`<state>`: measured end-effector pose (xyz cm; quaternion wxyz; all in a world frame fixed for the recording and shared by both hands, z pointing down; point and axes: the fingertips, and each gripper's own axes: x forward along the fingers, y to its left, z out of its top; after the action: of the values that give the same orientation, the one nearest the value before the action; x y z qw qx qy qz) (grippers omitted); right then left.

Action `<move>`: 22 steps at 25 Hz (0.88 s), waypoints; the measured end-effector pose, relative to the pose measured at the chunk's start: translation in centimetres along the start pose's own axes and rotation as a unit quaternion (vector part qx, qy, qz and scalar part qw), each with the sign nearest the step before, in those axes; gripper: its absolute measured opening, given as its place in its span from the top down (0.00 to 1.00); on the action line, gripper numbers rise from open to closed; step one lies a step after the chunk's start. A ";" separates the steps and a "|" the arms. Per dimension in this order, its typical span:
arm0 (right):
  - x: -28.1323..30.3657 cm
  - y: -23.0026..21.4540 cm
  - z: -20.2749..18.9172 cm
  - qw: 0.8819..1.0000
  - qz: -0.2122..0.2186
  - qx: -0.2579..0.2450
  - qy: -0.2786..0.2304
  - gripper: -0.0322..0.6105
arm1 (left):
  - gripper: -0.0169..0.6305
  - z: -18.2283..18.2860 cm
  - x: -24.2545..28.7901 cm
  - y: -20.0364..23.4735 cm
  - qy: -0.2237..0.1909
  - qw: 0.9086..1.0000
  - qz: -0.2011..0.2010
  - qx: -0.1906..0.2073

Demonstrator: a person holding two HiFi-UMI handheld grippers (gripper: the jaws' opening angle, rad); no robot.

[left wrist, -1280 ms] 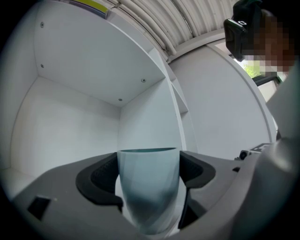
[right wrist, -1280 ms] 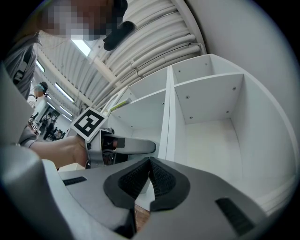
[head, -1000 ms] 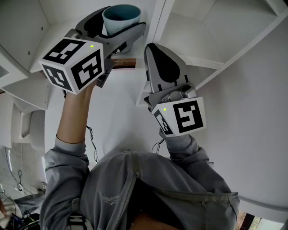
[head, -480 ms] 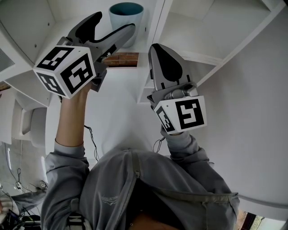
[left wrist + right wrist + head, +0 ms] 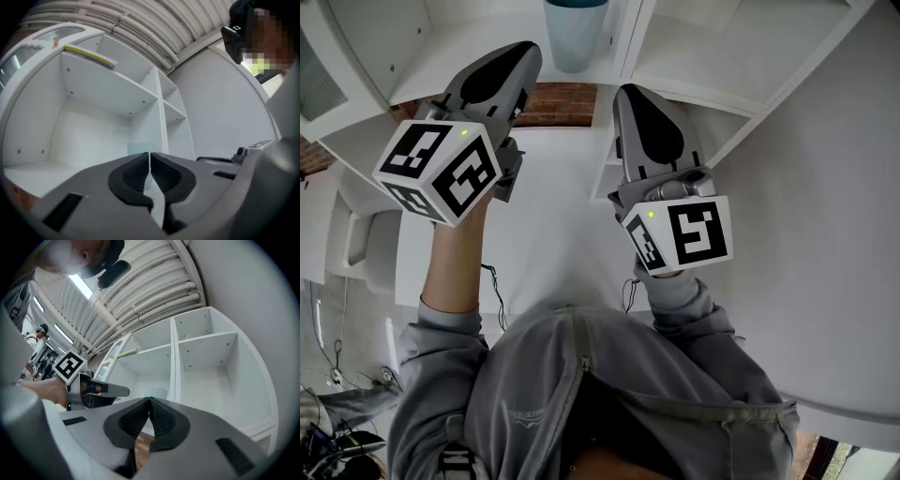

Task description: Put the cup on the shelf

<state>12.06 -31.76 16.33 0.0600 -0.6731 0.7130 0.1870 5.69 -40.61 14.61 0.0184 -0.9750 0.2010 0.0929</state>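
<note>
The cup (image 5: 576,33), pale blue with a darker inside, stands upright on the white shelf (image 5: 450,56), in the compartment just left of the upright divider (image 5: 627,37), and neither gripper touches it. The left gripper (image 5: 514,66) is held below and to the left of the cup, well apart from it; in the left gripper view its jaws are closing and the ribbed black pads (image 5: 136,176) already meet at the tips with nothing between them. In that view the cup shows only as a faint pale shape just above the jaw tips, deep in the compartment beside the divider. The right gripper (image 5: 639,112) points up at the lower edge of the shelf under the divider, near the left one but not touching it. Its jaws are pressed together too, and it is empty. In the right gripper view the cup sits in the left compartment, with the left gripper off to its left. A strip of brick (image 5: 551,105) shows beneath the shelf, between the two grippers. The person's grey sleeves (image 5: 684,309) fill the lower part of the head view.
</note>
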 end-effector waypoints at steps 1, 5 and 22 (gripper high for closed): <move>-0.4 0.2 0.1 1.000 -0.001 -0.001 0.001 0.91 | 0.95 -0.3 -0.5 -0.3 0.002 1.000 0.004 0.002; -2.1 0.6 0.2 1.000 -0.014 -0.004 0.006 0.91 | 0.96 -1.7 -2.6 -1.2 0.012 0.999 0.035 0.031; -10.4 2.5 -6.7 0.995 -0.074 -0.003 0.072 0.91 | 0.96 -12.6 -10.8 -5.6 0.069 0.988 0.106 0.087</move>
<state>11.65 -24.28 26.43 0.0203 -0.7358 0.6634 0.1349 0.40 -32.20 29.02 0.0792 -0.9470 0.3112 0.0094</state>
